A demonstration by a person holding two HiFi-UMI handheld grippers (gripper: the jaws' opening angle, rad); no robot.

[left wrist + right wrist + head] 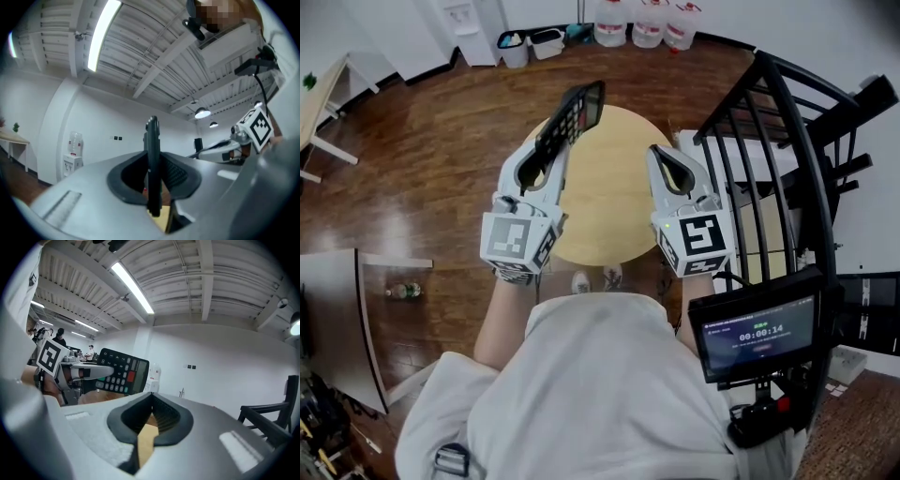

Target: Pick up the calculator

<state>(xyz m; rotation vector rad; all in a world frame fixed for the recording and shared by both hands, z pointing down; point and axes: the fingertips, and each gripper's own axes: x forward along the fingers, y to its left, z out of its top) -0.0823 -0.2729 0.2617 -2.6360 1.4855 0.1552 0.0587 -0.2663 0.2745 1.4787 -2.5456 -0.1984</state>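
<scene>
Your left claw (546, 157) was clamped on the calculator (574, 114), its pads pressed on the two flat faces near the lower end. That was likely the surest hold on so thin a body, since an edge grip could let it twist. In the left gripper view it stood edge-on and upright between the jaws, with most of its length sticking out past them. The right gripper view showed its keys and display turned toward your right side, and the whole thing in the air against the far wall. So the calculator was off the bench (614, 202), above its far left rim, and the pick looked as good as done. The bench top itself carried nothing you could see.

Your right claw (662, 156) was closed on nothing, jaws together. It was held beside the left one but well apart from it, probably parked there because one claw was enough. A black chair (787, 141) stood just right of the bench, and water bottles (647, 23) lined the far wall.
</scene>
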